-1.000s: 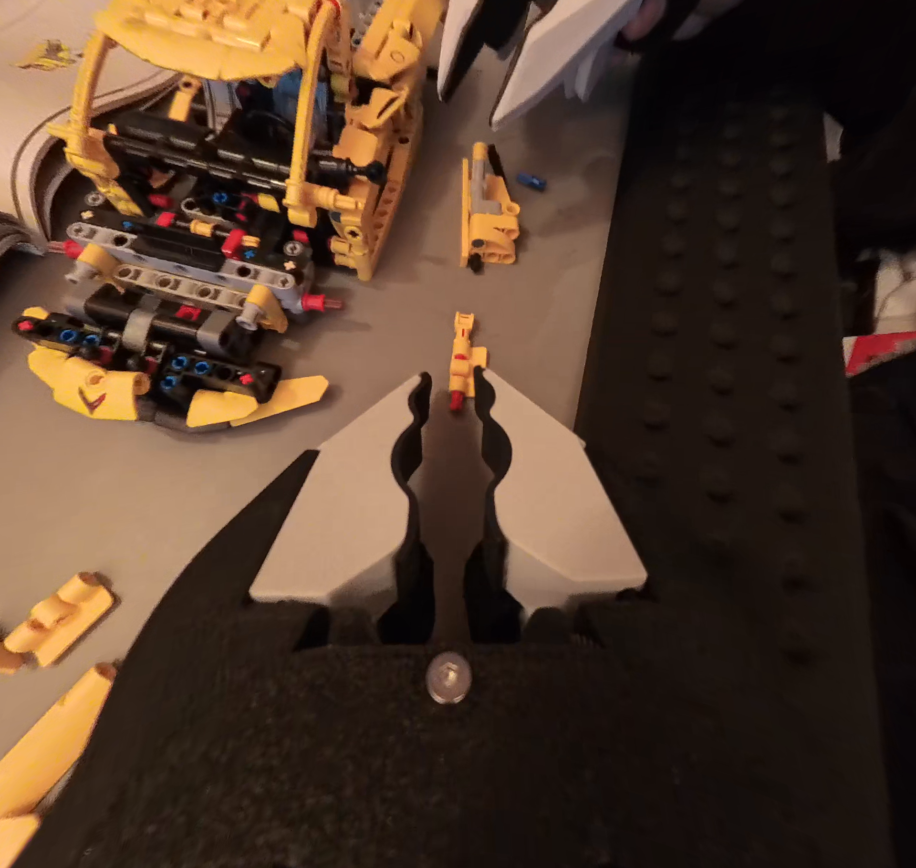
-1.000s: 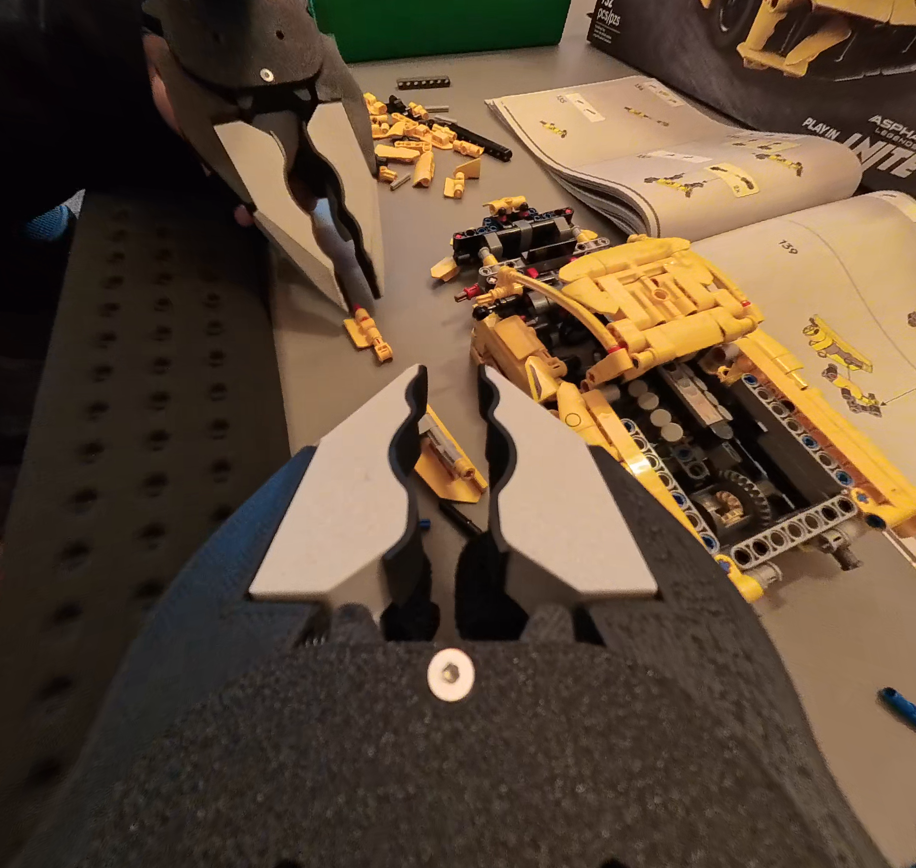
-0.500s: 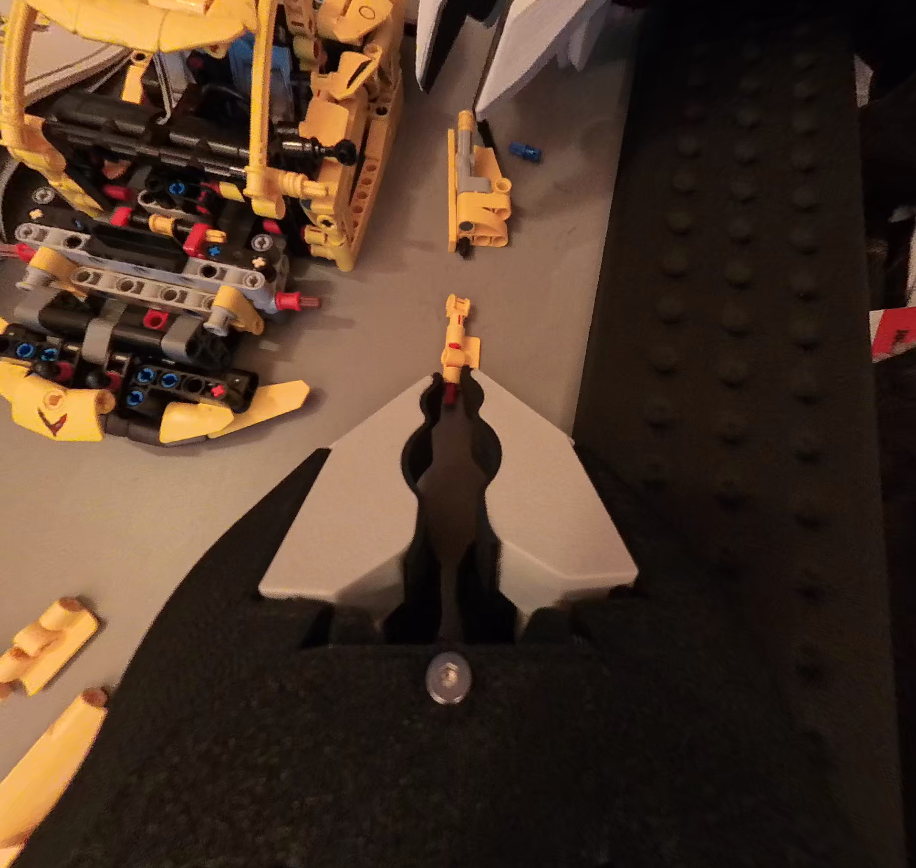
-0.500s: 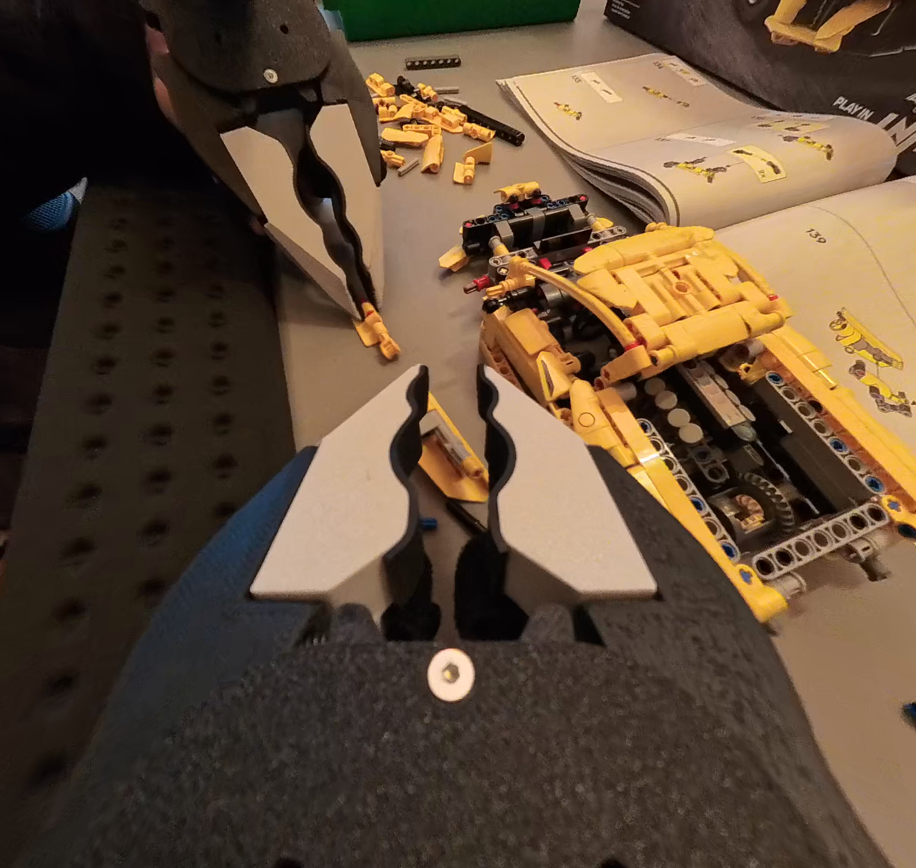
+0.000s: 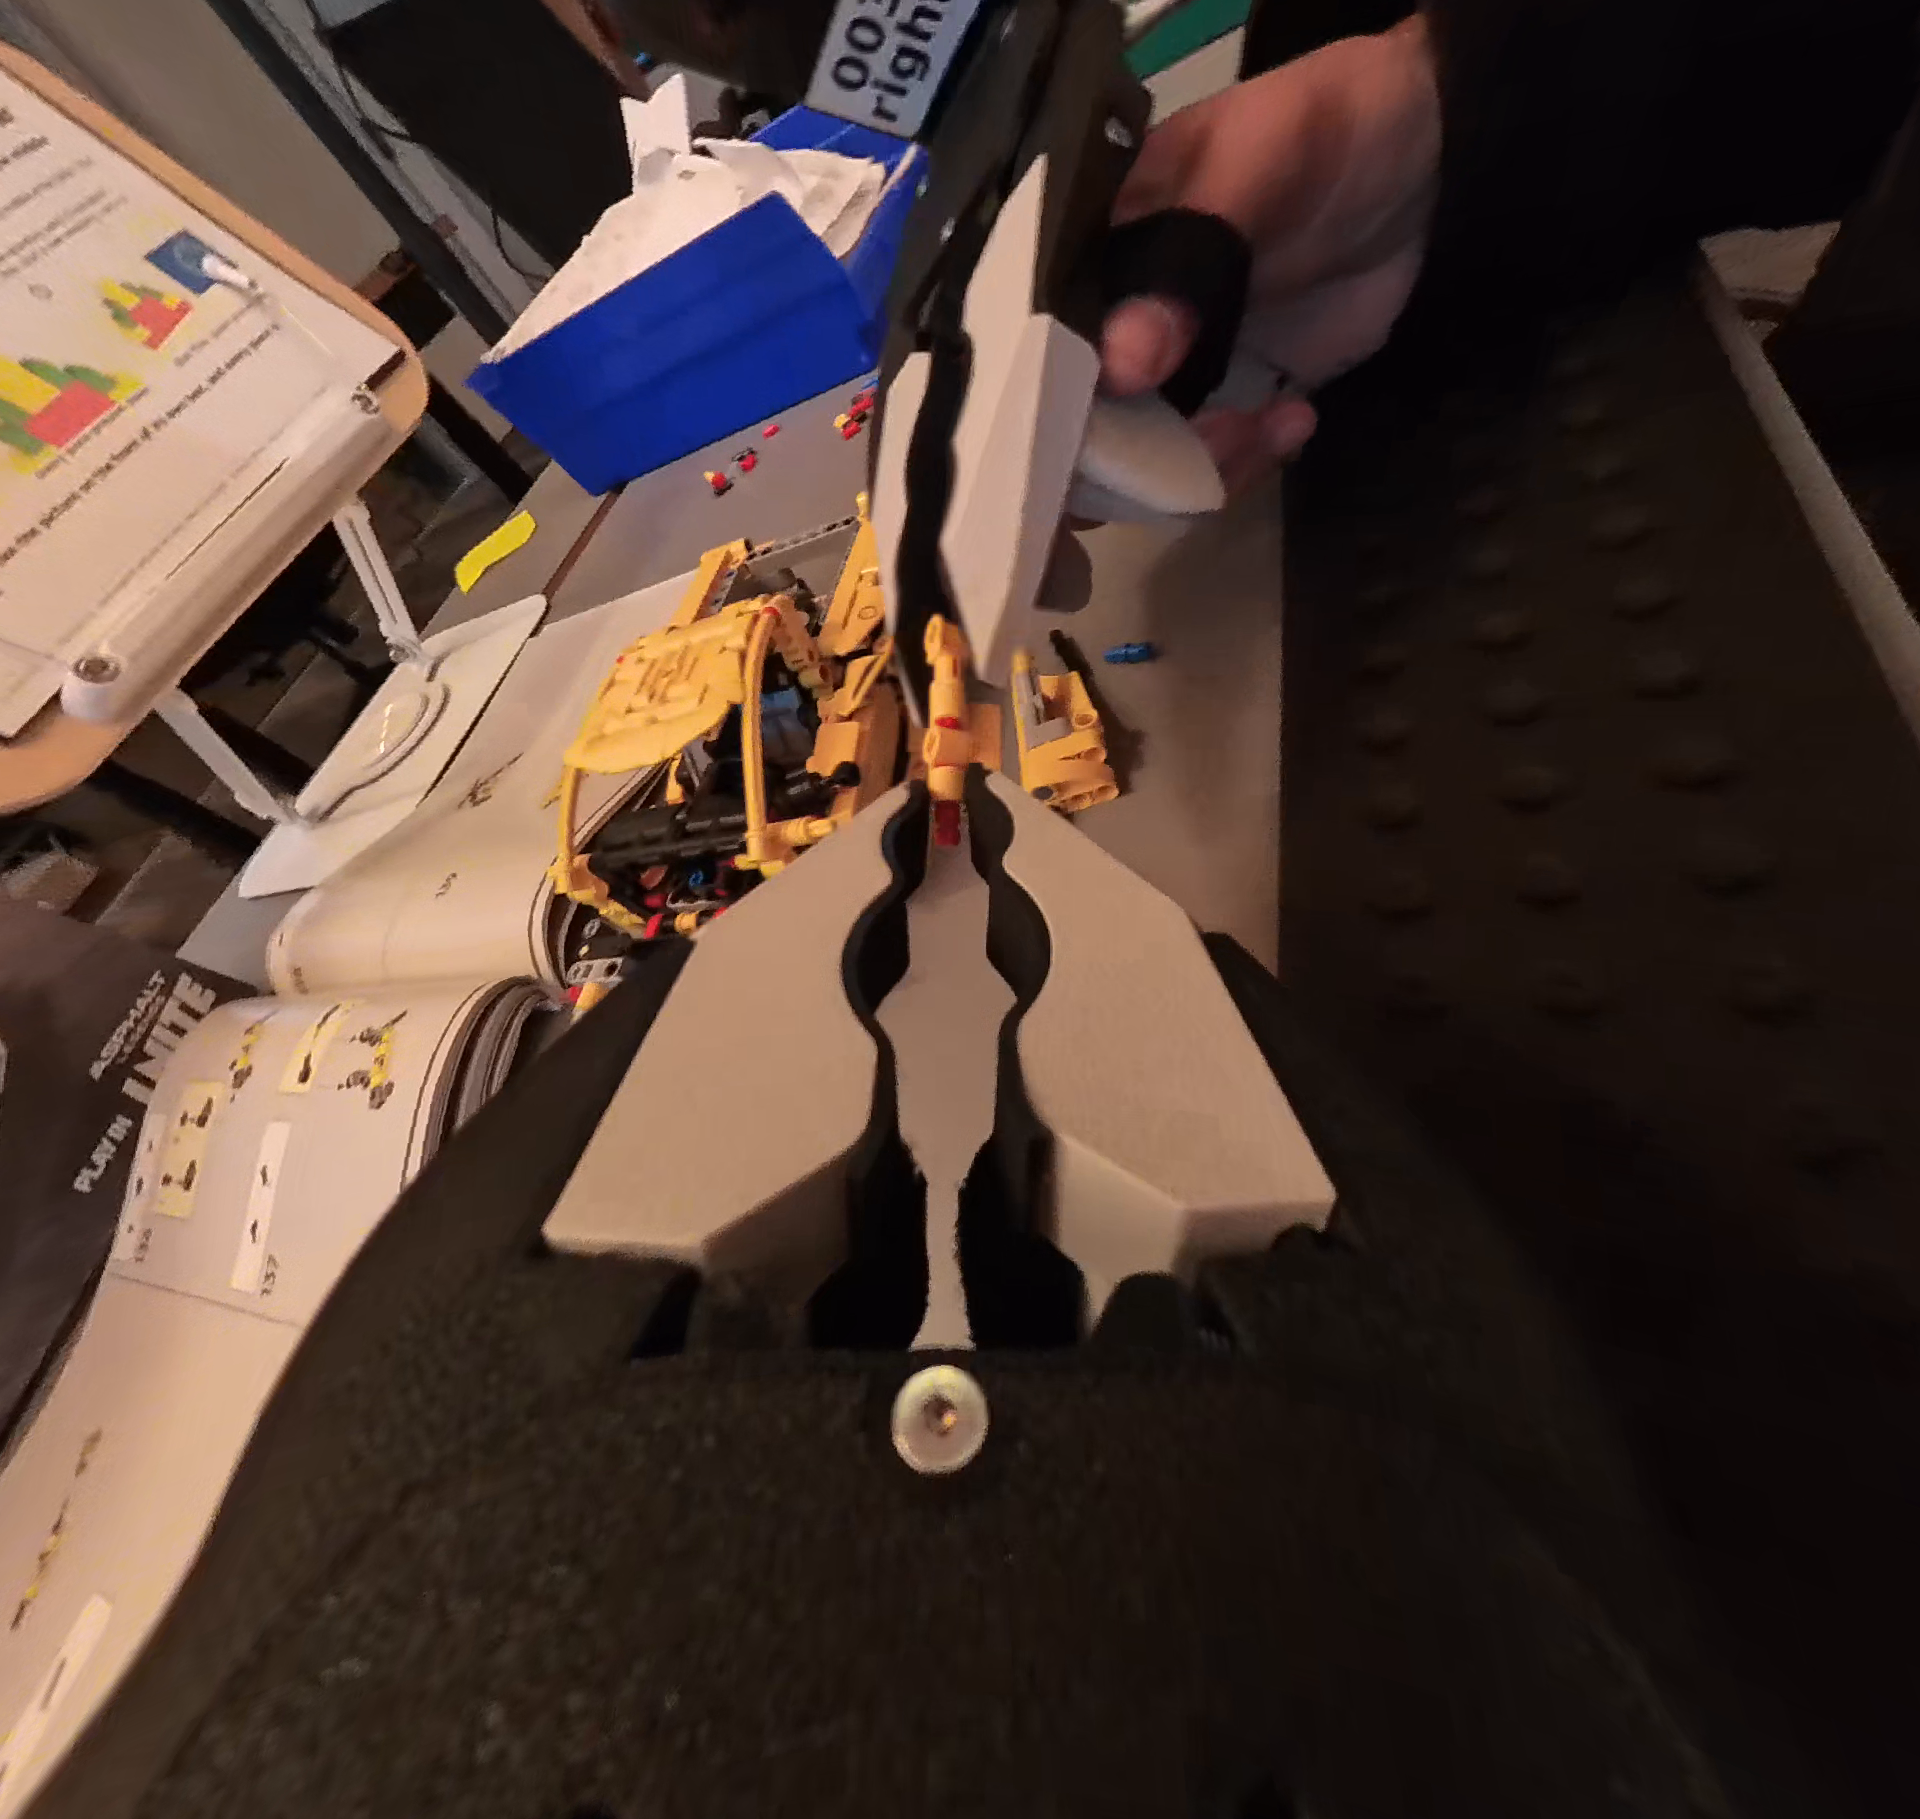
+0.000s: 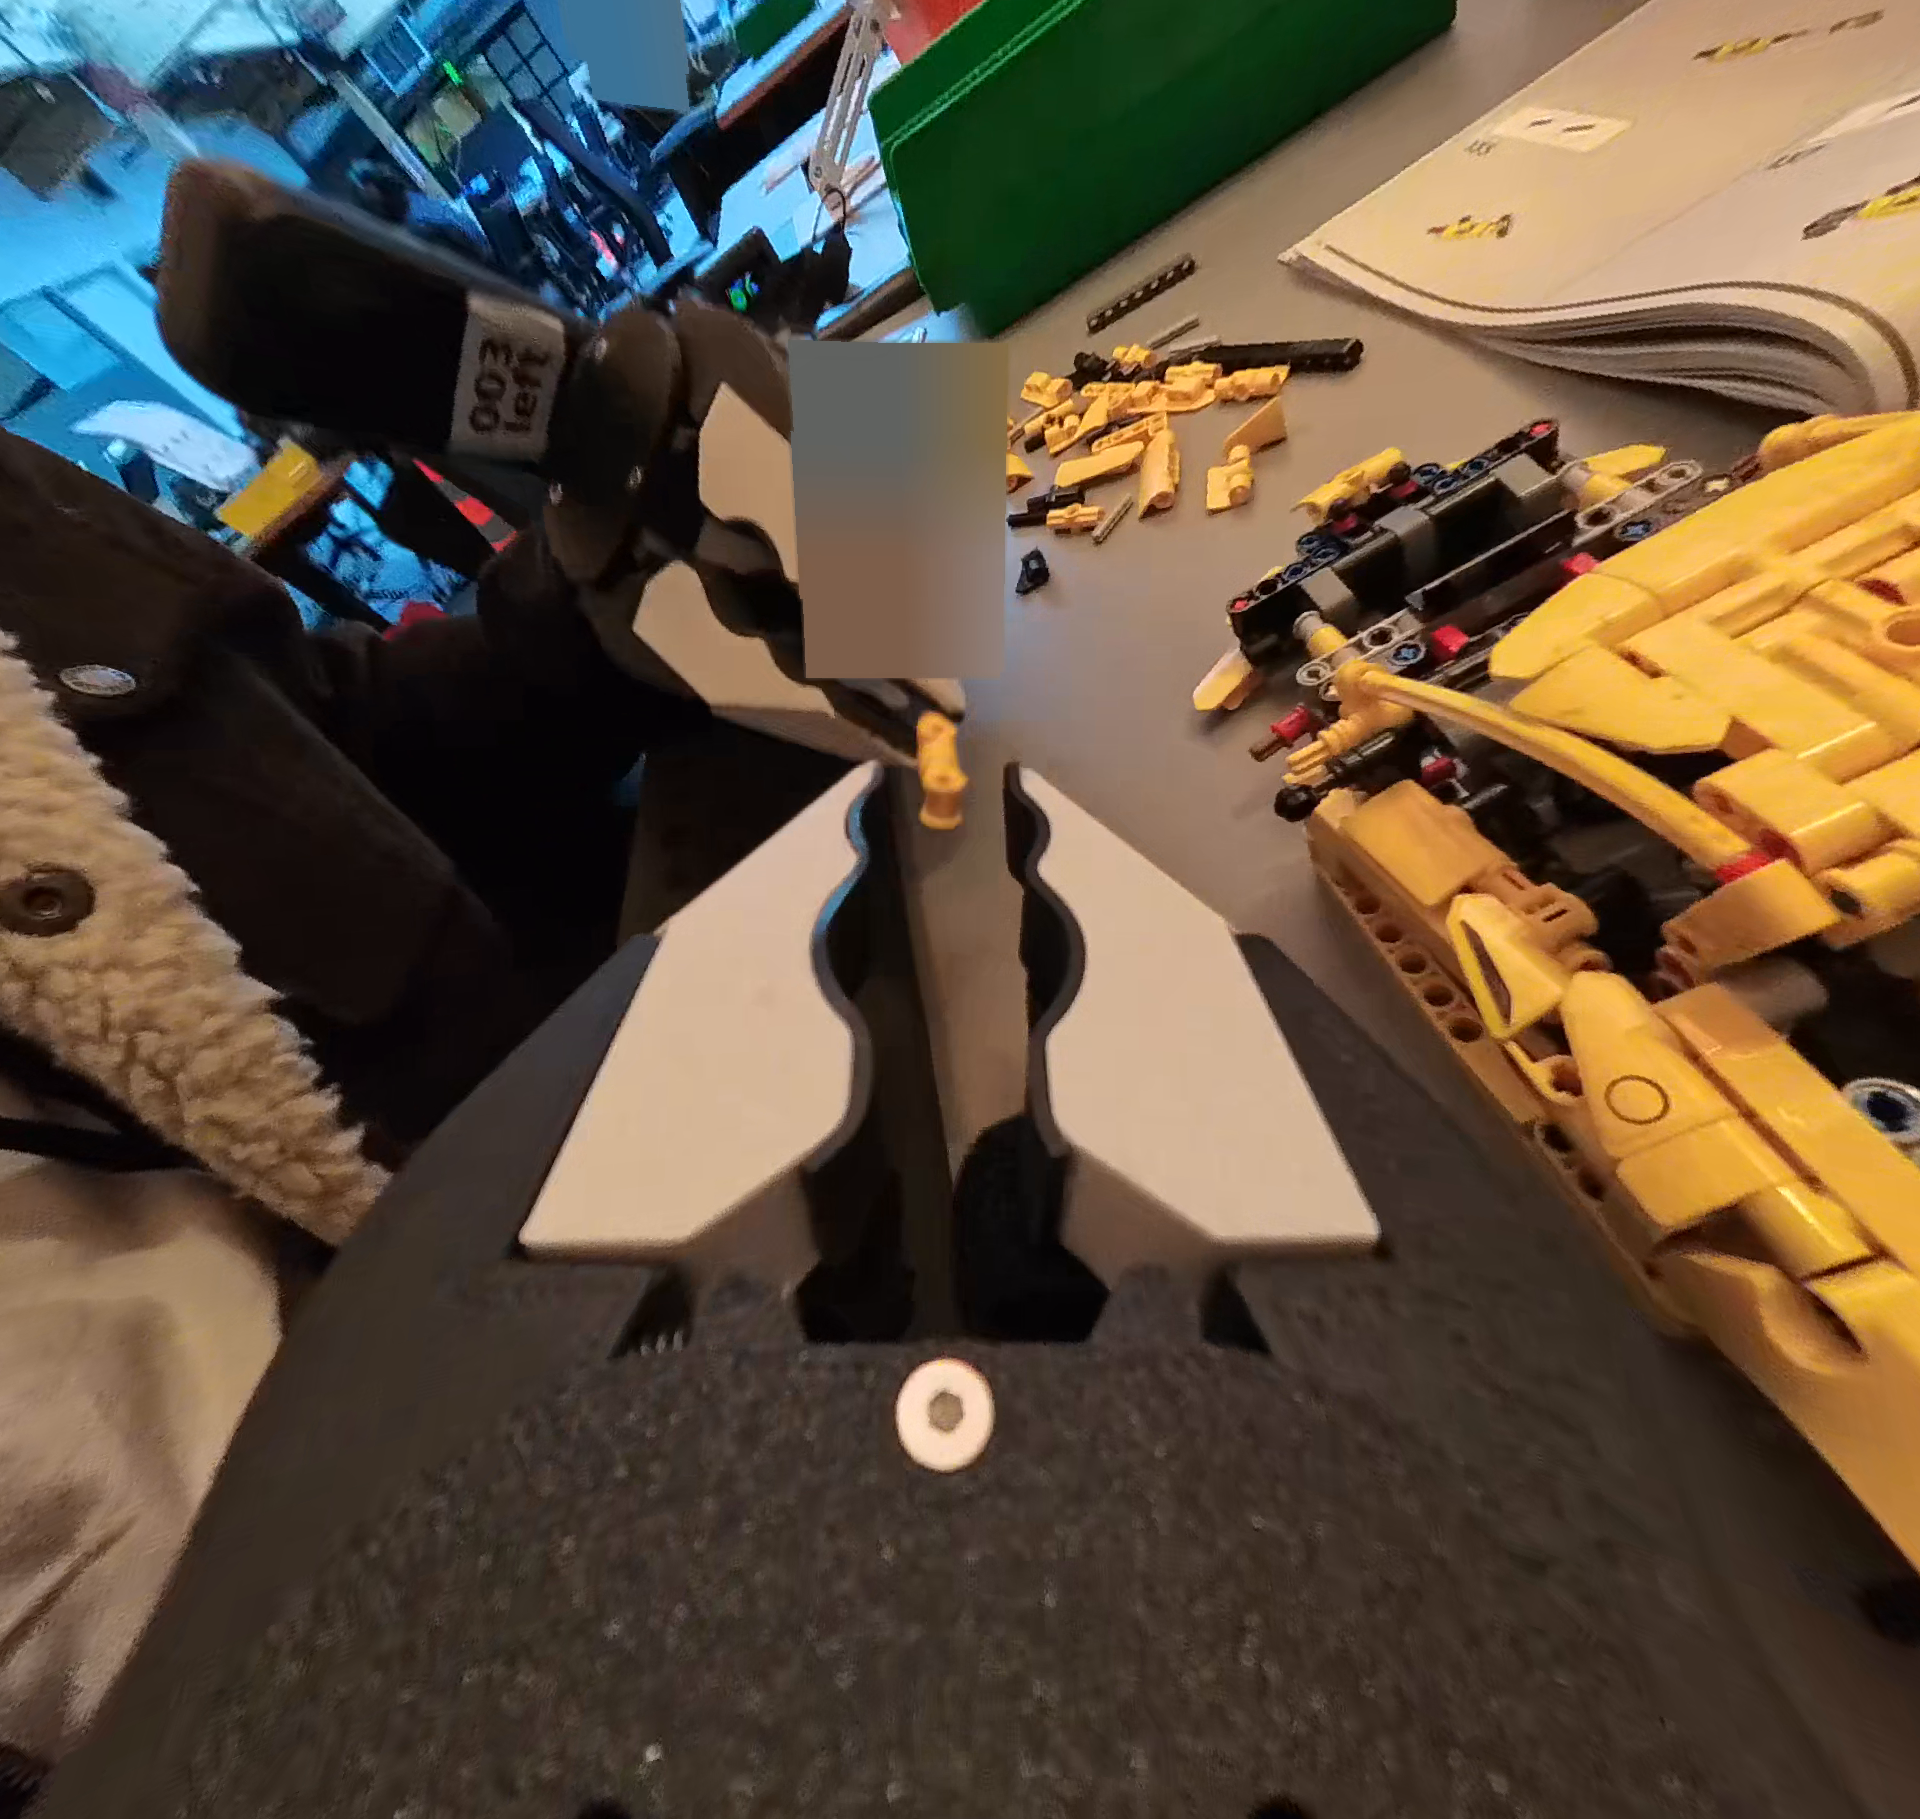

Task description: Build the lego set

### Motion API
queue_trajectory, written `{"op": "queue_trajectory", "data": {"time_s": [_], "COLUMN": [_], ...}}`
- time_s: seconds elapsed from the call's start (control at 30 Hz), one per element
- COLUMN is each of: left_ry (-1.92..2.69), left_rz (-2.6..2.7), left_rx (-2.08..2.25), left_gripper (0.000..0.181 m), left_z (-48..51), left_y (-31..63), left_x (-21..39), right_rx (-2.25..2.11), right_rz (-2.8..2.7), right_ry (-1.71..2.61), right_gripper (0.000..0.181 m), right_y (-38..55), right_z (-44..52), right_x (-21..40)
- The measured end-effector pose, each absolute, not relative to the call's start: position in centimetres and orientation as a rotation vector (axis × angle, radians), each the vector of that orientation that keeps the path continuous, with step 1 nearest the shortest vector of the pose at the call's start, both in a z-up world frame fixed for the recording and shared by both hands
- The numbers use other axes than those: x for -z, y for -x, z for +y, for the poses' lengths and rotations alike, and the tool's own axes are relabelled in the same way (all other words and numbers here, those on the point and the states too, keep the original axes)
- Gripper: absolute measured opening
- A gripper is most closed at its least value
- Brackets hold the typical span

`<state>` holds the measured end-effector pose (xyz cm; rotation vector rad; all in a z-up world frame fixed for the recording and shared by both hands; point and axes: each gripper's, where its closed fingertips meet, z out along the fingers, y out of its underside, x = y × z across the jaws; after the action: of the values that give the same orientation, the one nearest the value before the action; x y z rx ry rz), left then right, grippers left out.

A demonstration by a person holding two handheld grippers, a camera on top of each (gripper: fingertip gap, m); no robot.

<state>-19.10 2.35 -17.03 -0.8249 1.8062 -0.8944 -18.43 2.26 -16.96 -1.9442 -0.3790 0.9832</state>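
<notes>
My left gripper [image 5: 948,805] is shut on the red-pinned end of a small yellow piece [image 5: 951,720] and holds it in the air above the table. My right gripper [image 6: 945,782] is open, and the free end of the piece [image 6: 940,777] sits just ahead of its fingertips, untouched as far as I can see. In the left wrist view the right gripper [image 5: 940,668] comes down from above onto the top of the piece. The left gripper [image 6: 904,720] shows from the side in the right wrist view. The half-built yellow car [image 5: 727,730] [image 6: 1662,834] lies on the grey table.
A small yellow sub-assembly [image 5: 1060,741] and a blue pin [image 5: 1127,649] lie by the car. Loose yellow parts [image 6: 1143,419] lie near a green bin [image 6: 1143,86]. The open instruction booklet [image 6: 1662,211], a blue bin [image 5: 707,346] and a black studded mat [image 5: 1558,834] border the work area. The tips of both grippers are at nearly the same place.
My left gripper shut on the small yellow piece and lifted it off the table. My right gripper rose and turned toward it, so both grippers now meet at the piece.
</notes>
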Motion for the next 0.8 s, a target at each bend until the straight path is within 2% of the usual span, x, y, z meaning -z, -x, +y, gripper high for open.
{"op": "queue_trajectory", "data": {"time_s": [0.07, 0.2, 0.37, 0.47, 0.53, 0.8], "left_ry": [0.793, 0.886, 1.037, 1.229, 1.342, 1.486], "left_rz": [1.811, 1.786, 1.581, 1.305, 1.111, 0.781], "left_rx": [0.881, 0.903, 1.043, 1.332, 1.57, 1.957], "left_gripper": [0.007, 0.009, 0.012, 0.016, 0.028, 0.023], "left_z": [2.0, 2.6, 3.9, 4.6, 4.4, 3.7], "left_y": [19.1, 18.9, 18.1, 17.4, 16.8, 15.0], "left_x": [17.0, 16.8, 14.1, 11.5, 10.5, 10.3], "right_rx": [-1.048, -1.047, -1.169, -1.229, -1.211, -1.191], "right_rz": [-0.362, -0.328, -0.117, -0.005, 0.047, 0.11], "right_ry": [1.922, 1.947, 1.774, 1.616, 1.54, 1.413], "right_gripper": [0.006, 0.006, 0.006, 0.006, 0.006, 0.006], "right_y": [18.6, 18.5, 17.5, 16.6, 15.8, 14.7], "right_z": [2.0, 2.2, 3.4, 3.9, 4.0, 3.8], "right_x": [16.5, 16.8, 14.1, 12.0, 11.1, 9.6]}}
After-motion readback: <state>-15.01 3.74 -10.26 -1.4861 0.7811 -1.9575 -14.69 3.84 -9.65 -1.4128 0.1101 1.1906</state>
